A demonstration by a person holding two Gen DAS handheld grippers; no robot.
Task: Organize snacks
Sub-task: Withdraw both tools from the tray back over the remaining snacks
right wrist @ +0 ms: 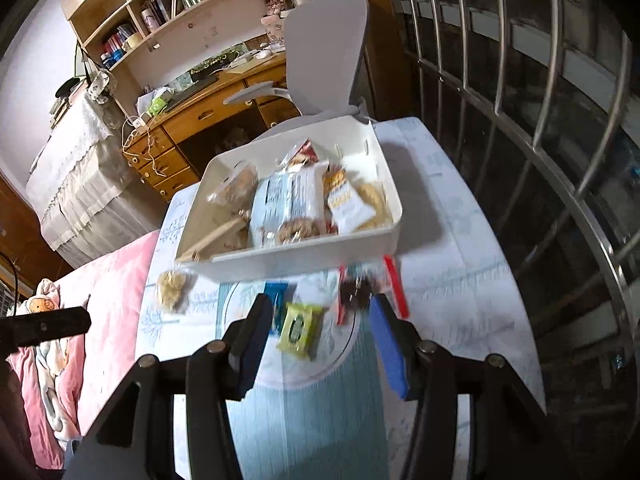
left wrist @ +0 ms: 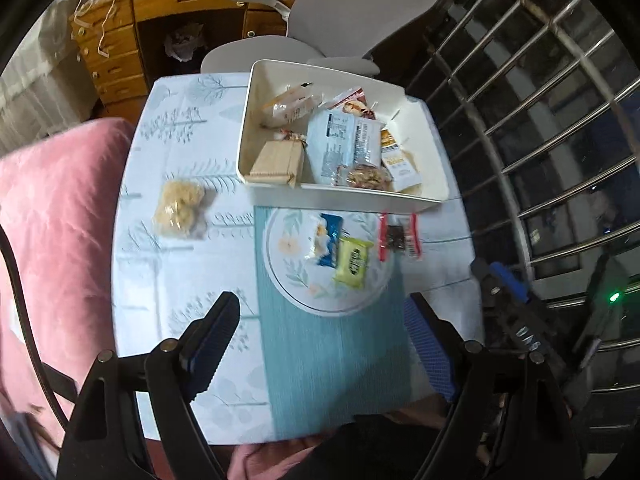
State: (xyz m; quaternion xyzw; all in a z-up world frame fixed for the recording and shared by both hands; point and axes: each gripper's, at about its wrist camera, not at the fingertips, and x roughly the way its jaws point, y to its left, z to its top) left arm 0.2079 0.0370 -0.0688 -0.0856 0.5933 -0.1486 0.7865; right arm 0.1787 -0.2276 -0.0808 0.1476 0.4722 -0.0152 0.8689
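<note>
Left claw (left wrist: 320,340) hangs above the near part of the surface (left wrist: 180,260), jaws wide apart, nothing betw. them. Right claw (right wrist: 316,340) sits lower, over the plate (right wrist: 348,344), jaws also apart w/ nothing gripped; the green-yellow packet (right wrist: 298,330) lies under the gap, not touched.

White bin (left wrist: 420,196) stands at the far side of the surface, near edge just beside the plate. Inside: pale blue pack (left wrist: 340,144) in the middle, tan wrapped block (left wrist: 276,160) at its near left corner, clear bag of pastry (left wrist: 292,106) behind that, orange-white sachet (left wrist: 400,160) to the right, round nut-type snack (left wrist: 368,176) against the front wall.

Plate rests on a teal placemat (left wrist: 332,360). On it: the green-yellow packet (left wrist: 352,260) and, touching it on the left, a blue-white wrapper (left wrist: 326,240). A red-edged packet w/ dark contents (left wrist: 400,236) lies at the plate's right rim, partly off it.

Clear bag of pale cookies (left wrist: 180,208) lies alone on the tablecloth, well left of the plate, near the bin's front-left corner.

Pink bedding (left wrist: 52,220) borders the surface on the left; grey chair (left wrist: 360,12) behind the bin.
</note>
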